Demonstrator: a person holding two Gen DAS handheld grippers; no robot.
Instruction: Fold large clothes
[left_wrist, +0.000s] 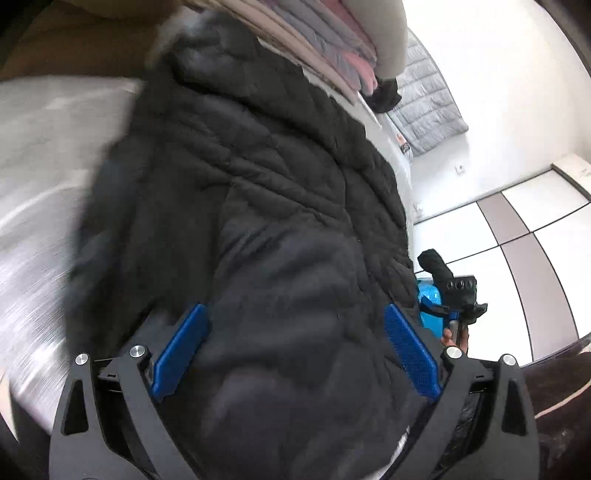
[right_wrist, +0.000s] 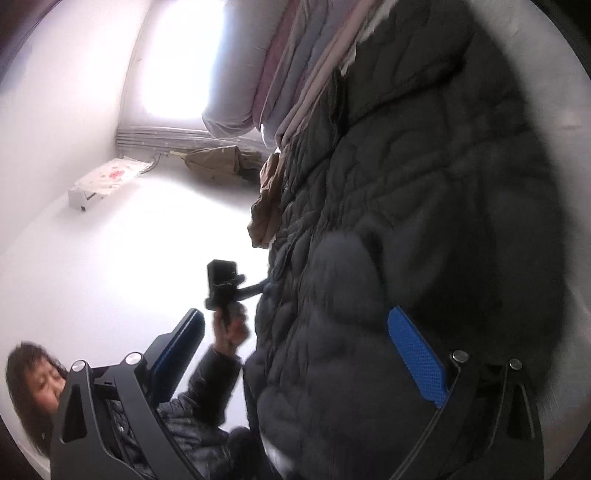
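A black quilted puffer jacket lies on a grey surface and fills most of both views. My left gripper is open, blue pads wide apart, with a bulge of the jacket between them. My right gripper is open too; a puffy fold of the jacket swells between its pads. The right gripper shows at the jacket's right edge in the left wrist view. A hand holds the left gripper at the jacket's left edge in the right wrist view.
A stack of folded pink, grey and beige textiles borders the jacket's far end. A grey quilted blanket and white cabinet doors lie beyond. A brown garment hangs beside the jacket. The person is at the lower left.
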